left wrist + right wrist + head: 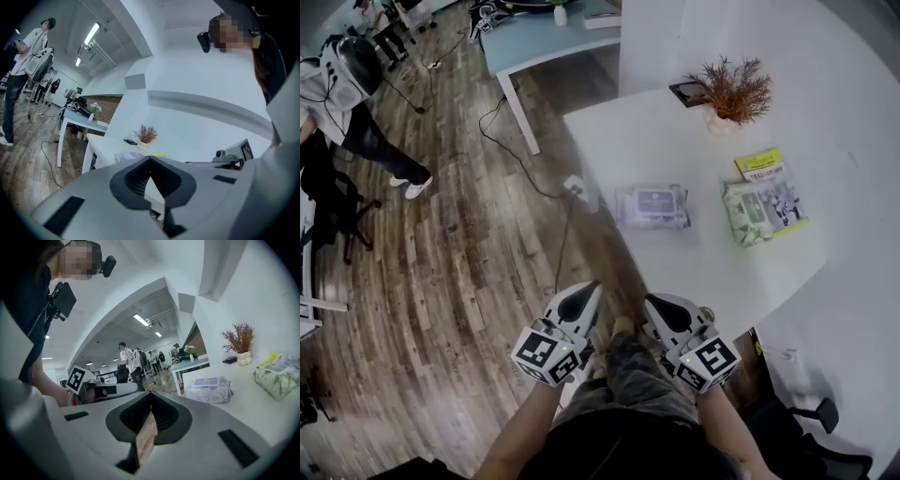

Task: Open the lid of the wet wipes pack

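The wet wipes pack [652, 206] is lying flat on the white desk [694, 281], close to its left edge, with its lid facing up and sitting flat against the pack. Toward the desk's right edge a green pack [748, 216] is resting, partly overlapping a yellow booklet [764, 165]. Near the far edge a dried plant in a pale pot [731, 92] is standing beside a dark flat item [686, 92].

The left gripper [587, 292] and the right gripper [656, 306] are hanging off the desk by its near edge, side by side over the person's legs, well apart from the wet wipes pack. Both are keeping their jaws pressed together with nothing between them.

On the wooden floor [441, 262] beyond the left edge, another person [352, 89] is standing.
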